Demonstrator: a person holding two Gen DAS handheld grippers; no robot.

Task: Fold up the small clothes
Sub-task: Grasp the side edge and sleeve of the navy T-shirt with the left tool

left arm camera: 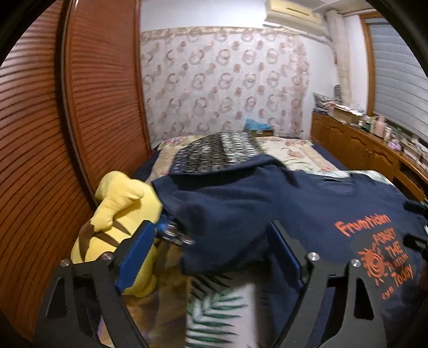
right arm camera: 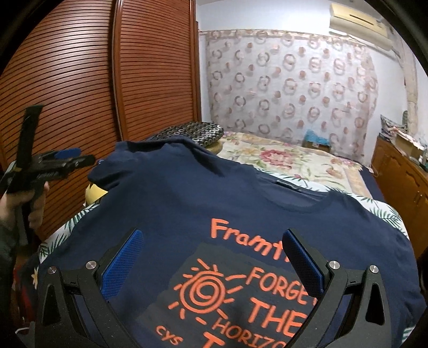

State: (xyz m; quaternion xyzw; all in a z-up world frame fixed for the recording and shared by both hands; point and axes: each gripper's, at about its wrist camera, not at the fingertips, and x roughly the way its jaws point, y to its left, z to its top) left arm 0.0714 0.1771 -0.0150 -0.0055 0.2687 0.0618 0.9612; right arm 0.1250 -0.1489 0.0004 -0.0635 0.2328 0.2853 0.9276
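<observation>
The navy T-shirt (right arm camera: 203, 192) lies spread on the bed (right arm camera: 294, 163), print up. My right gripper (right arm camera: 212, 257) hovers over the print, fingers wide. My left gripper (left arm camera: 211, 241) hangs at the left sleeve, fingers wide, beside a yellow plush toy (left arm camera: 120, 203).

Premises: a home bedroom. A bed (right arm camera: 294, 166) with a floral cover runs to the far wall, where a patterned curtain (right arm camera: 291, 88) hangs. A louvred wooden wardrobe (right arm camera: 88, 80) stands along the bed's left edge. An air conditioner (right arm camera: 358, 20) is mounted high on the wall. A low wooden cabinet (left arm camera: 355, 144) under the shuttered window (left arm camera: 398, 80) carries bottles and clutter. A yellow plush toy (left arm camera: 120, 203) lies at the bed's left edge.
</observation>
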